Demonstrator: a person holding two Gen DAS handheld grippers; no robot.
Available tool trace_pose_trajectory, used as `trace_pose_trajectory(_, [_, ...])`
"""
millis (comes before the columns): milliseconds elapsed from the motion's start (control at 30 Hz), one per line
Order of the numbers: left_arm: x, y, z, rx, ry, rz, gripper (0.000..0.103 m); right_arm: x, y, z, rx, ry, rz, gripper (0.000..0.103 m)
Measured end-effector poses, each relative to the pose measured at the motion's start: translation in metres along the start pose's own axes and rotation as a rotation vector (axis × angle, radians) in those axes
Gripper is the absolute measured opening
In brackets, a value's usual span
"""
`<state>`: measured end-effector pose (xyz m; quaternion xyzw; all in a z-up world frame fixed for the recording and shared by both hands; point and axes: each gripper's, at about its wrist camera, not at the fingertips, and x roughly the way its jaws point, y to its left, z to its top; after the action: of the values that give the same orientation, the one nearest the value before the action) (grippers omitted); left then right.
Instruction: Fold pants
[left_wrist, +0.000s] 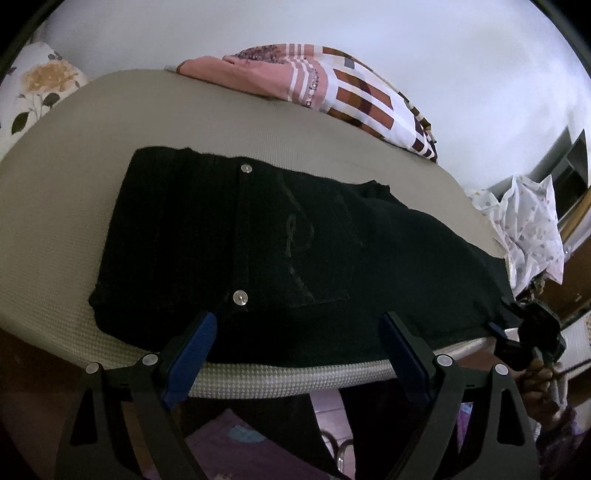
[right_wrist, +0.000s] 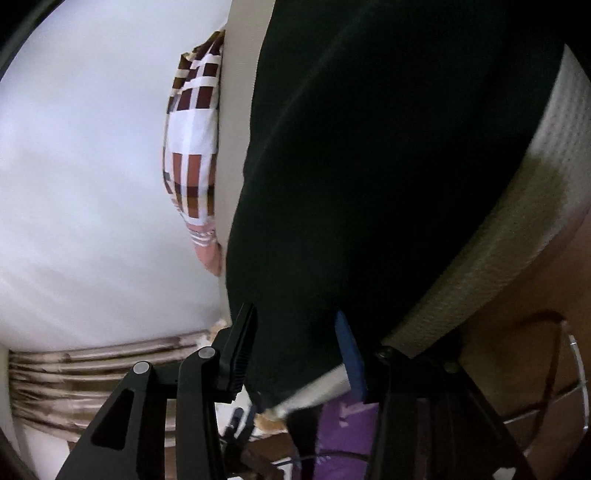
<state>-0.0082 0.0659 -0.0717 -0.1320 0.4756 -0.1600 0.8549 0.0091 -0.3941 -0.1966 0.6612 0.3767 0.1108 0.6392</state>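
Black pants (left_wrist: 280, 243) are spread on a beige mattress (left_wrist: 66, 206) — white wall behind. The left gripper (left_wrist: 297, 332) is held wide open above them; the right gripper (right_wrist: 295, 354) — open astride the hem.

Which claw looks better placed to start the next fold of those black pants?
Probably the right claw: its open fingers already straddle the pants at the leg end. The left claw hovers open by the waist.

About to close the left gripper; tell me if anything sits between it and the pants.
Nothing visible does. The left gripper is open at the near edge of the black pants on the mattress, with only pants fabric between its fingers.
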Motion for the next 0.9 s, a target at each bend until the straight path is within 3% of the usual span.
trace_pose_trajectory(100, [0.001,0.001,-0.001,-0.002,0.004,-0.001,0.089,0.014,0.002,-0.008,-0.017,-0.006,0.022,0.041])
trace_pose_trajectory(167, [0.002,0.001,-0.002,-0.003,0.004,-0.002,0.089,0.023,0.004,-0.010,-0.037,0.000,-0.016,0.028])
trace_pose_trajectory(200, [0.001,0.001,-0.002,-0.004,0.004,-0.002,0.089,0.026,0.006,-0.012,-0.064,0.014,-0.065,0.009])
trace_pose_trajectory(233, [0.001,0.001,-0.002,-0.003,0.004,0.000,0.089,0.026,0.007,-0.013,-0.082,0.017,-0.097,0.005])
trace_pose_trajectory(500, [-0.003,0.002,0.000,-0.010,-0.003,0.005,0.089,0.009,0.026,-0.032,-0.162,0.016,-0.132,0.004])
trace_pose_trajectory(667, [-0.002,0.003,0.000,-0.009,0.010,0.008,0.089,0.016,-0.008,-0.021,-0.043,0.058,-0.057,0.005])
trace_pose_trajectory(767, [-0.004,0.003,0.000,-0.007,0.006,0.010,0.089,0.011,-0.010,-0.015,-0.006,0.056,-0.001,0.013])
trace_pose_trajectory(833, [-0.005,0.004,-0.001,-0.013,0.010,0.006,0.089,-0.001,-0.010,-0.008,0.009,0.007,0.018,0.027])
trace_pose_trajectory(900, [-0.005,0.005,-0.001,-0.018,0.009,0.001,0.089,-0.021,-0.012,0.004,0.015,-0.063,0.018,0.027])
